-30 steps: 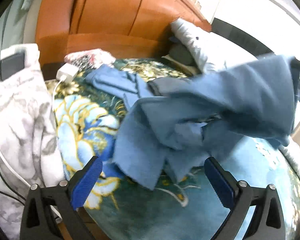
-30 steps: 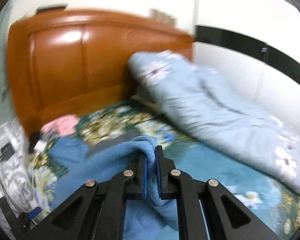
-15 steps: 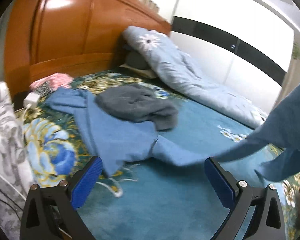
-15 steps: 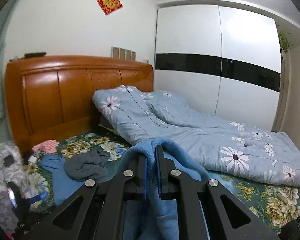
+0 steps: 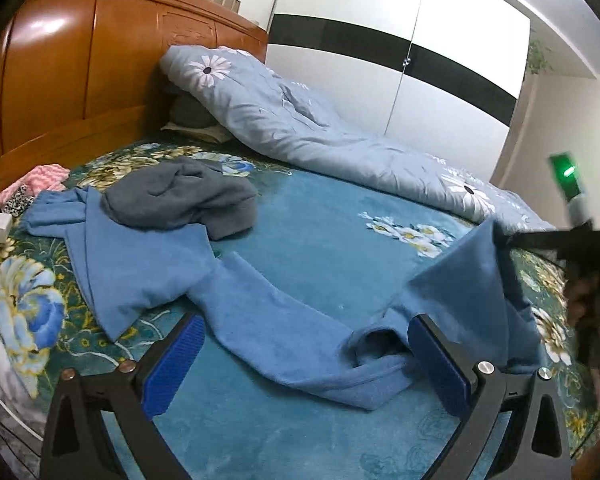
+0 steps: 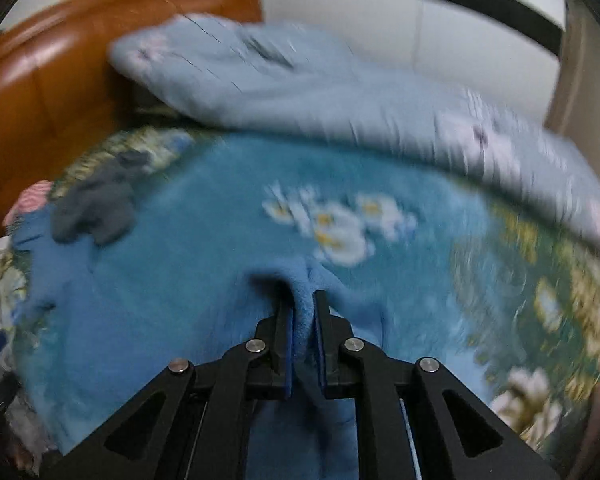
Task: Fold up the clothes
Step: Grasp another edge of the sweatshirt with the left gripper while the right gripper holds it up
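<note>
No readable text, labels or numbers, right wrist view possibly too blurred

Soft, fuzzy fleece on the blue garment (image 5: pixel 148 264), matt and a little napped; similar thick matt knit on the grey sweater (image 5: pixel 180 196); plush, short-pile cloth on the floral bed cover (image 5: pixel 332 216); smooth quilted cotton on the pale blue duvet (image 5: pixel 300 128); glossy varnished wood on the headboard (image 5: pixel 72 64); matt black plastic with shiny metal rivets on the left gripper (image 5: pixel 304 356).
</note>
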The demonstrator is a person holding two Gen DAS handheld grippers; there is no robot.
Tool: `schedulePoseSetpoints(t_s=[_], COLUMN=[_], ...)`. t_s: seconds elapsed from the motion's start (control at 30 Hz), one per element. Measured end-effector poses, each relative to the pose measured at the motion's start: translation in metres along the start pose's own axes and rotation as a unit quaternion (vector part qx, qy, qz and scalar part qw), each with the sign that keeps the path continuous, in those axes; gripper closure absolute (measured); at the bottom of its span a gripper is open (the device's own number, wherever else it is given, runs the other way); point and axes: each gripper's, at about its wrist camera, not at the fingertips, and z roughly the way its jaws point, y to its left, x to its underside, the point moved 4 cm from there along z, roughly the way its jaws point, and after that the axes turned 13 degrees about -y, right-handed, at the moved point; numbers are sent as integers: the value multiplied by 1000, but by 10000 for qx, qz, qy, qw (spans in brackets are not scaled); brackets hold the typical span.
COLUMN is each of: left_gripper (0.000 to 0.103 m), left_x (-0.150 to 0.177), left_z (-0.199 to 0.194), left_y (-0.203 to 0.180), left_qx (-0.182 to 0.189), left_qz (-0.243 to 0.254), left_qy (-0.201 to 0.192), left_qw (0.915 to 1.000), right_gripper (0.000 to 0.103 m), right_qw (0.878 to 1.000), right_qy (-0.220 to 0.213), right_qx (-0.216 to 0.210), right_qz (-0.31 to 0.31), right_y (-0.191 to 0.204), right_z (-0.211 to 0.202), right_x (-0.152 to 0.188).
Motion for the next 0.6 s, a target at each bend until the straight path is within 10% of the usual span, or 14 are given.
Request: schedulePoseSetpoints(t_s=[0.13,0.37,0.6], left_gripper=[0,0,0], left_x=[3,19,44], left_z=[4,26,40], left_y=[-6,-48,-134], left_qx=[129,681,1230], left_qz=[-94,38,1461], left_qy=[43,497,655], left_qw=[9999,9964,9794], right_gripper=[40,35,35], right_qw=[9994,9982,9961], right_qy=[-227,-461,-374], right_qx=[-266,-268,-175], right_qz=[3,273,780], right_y=[-9,-30,-51], right_z=[-18,-54,-71], right_x=[7,52,114])
